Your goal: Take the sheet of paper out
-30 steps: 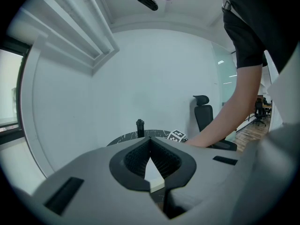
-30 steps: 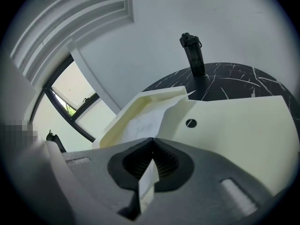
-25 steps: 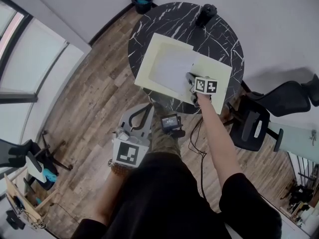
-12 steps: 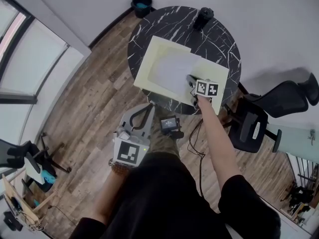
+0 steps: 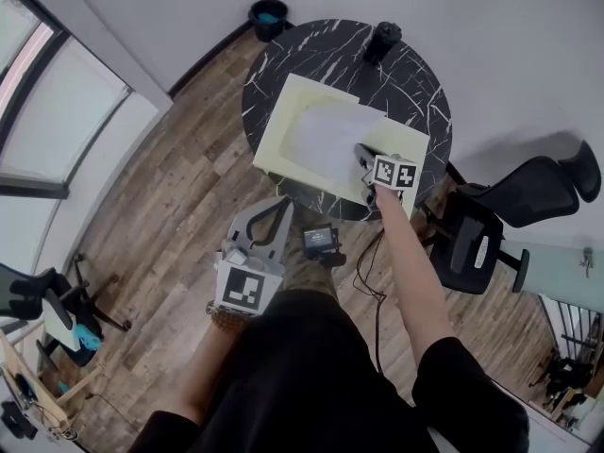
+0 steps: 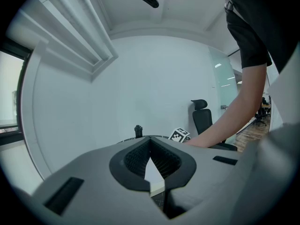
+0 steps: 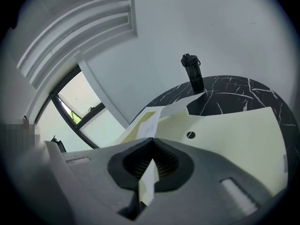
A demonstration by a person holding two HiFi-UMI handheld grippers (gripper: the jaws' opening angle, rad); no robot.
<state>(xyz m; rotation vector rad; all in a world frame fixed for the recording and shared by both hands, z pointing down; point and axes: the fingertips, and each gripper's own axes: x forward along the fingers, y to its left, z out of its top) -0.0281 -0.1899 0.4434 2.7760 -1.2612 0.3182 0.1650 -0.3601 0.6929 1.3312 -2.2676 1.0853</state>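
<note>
On marbled table, right gripper pinching sheet of paper

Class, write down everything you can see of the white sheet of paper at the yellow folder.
The sheet of paper is plain white, thin and blank as far as shows. It lies over the open pale yellow folder on the round black marbled table, with its near edge raised and curling. The right gripper is shut on that edge, and the paper's thin edge shows between its jaws. Nothing else is seen touching it.
</note>
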